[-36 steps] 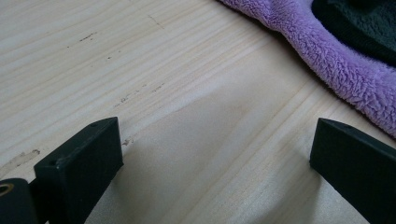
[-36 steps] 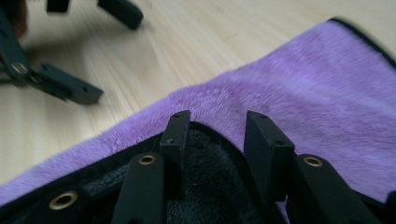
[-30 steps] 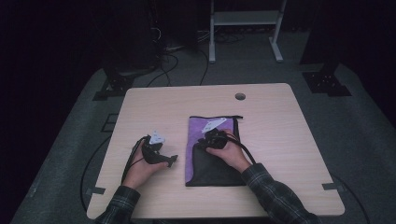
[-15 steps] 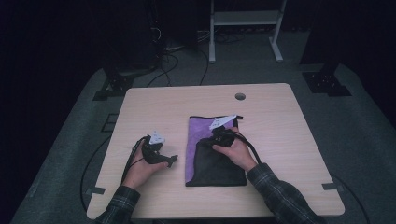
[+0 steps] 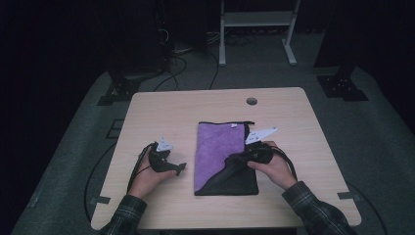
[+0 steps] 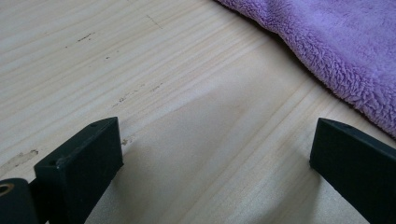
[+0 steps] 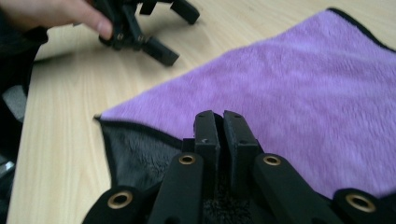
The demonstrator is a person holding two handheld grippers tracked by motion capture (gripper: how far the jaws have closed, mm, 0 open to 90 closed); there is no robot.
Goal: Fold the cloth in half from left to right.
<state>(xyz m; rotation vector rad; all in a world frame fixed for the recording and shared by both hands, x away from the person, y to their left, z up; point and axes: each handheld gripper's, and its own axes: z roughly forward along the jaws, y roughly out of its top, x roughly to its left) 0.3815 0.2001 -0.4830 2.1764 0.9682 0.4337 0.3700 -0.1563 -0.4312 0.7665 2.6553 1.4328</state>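
Cloth (image 5: 220,147), long axis running away from the person, is pinched at its near dark fold by the right gripper (image 5: 238,161), jaws together. Unfolded purple lies beyond. The left gripper (image 5: 177,168), jaws apart, is held beside the cloth's left edge.

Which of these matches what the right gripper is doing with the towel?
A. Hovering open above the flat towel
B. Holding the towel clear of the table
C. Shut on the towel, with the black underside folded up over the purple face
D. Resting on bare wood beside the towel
C: in the right gripper view the right gripper has its jaws together on the towel, whose black underside shows.
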